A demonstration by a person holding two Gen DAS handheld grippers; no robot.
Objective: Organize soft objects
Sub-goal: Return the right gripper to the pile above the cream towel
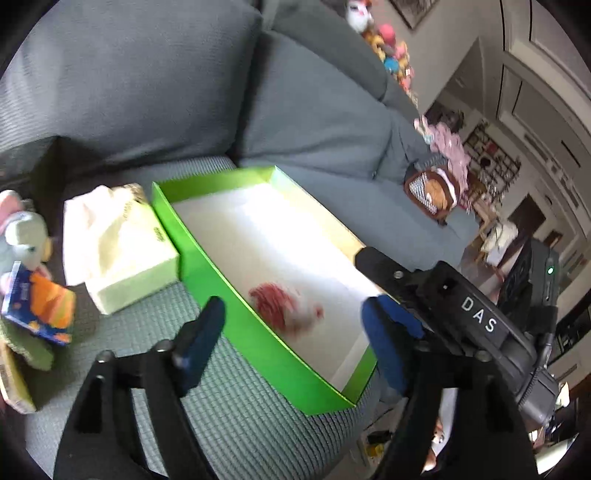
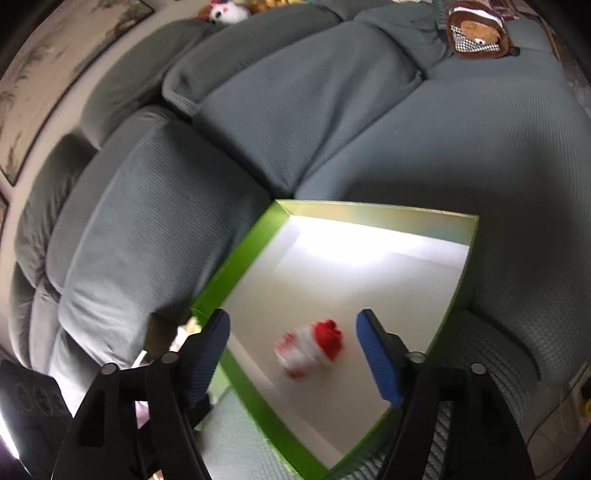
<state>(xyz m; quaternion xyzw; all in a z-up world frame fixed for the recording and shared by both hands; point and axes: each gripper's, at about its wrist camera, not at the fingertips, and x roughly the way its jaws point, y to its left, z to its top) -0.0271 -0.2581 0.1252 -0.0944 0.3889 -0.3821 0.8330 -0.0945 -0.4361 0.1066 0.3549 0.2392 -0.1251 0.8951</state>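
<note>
1. The grey sofa (image 2: 424, 155) carries everything: the shallow green box (image 1: 236, 295) sits on the front seat cushion near its front edge, and beyond its walls most of the soft things are not yet gathered, as I judge it.
2. Inside the green box, on its white floor near the corner closest to me, lies one red-and-white plush (image 2: 310, 347), blurred, free of any grip; that is the only item I count as put away.
3. Left of the box on the same cushion, a pale tissue box (image 1: 114, 251) rests just beside the green wall, and by the cushion's left edge a grey plush (image 1: 26, 236) and an orange-and-blue packet (image 1: 40, 306) are heaped together, still to be sorted if they belong to the job.
4. Well apart on the far seat, a brown bear pouch (image 2: 476, 33) lies alone, and more toys crowd the sofa's backrest top.
5. My right claw (image 2: 291, 358) stands wide, the plush below and between its blue pads, untouched.
6. My left claw (image 1: 291, 339) is likewise spread and empty, straddling the near green wall.
</note>
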